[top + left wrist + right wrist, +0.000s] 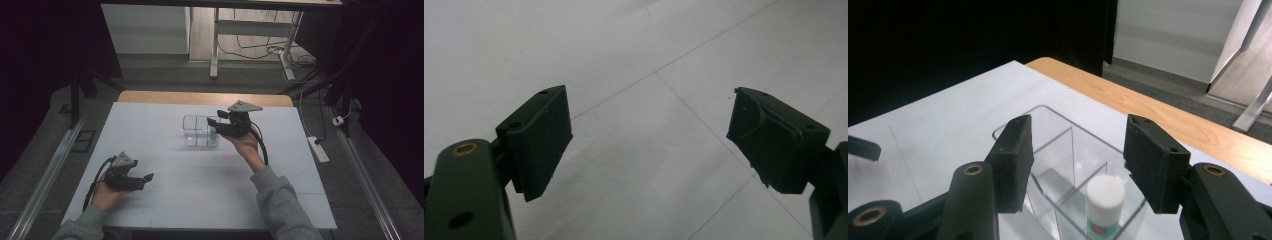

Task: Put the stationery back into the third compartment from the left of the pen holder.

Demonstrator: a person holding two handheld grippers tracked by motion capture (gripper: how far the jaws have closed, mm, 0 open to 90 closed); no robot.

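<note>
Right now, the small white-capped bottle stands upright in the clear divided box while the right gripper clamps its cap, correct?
Not quite: the right gripper is open above the white-capped bottle, touching nothing, as the right gripper view shows. The bottle does stand upright in the clear divided box.

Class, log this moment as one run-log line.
right gripper: open, above clear organizer | bottle: upright in compartment | left gripper: open over table

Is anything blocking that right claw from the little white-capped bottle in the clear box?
Nothing visible. The right gripper hangs open above the bottle, which stands upright in one compartment of the clear box; open air lies between.
</note>
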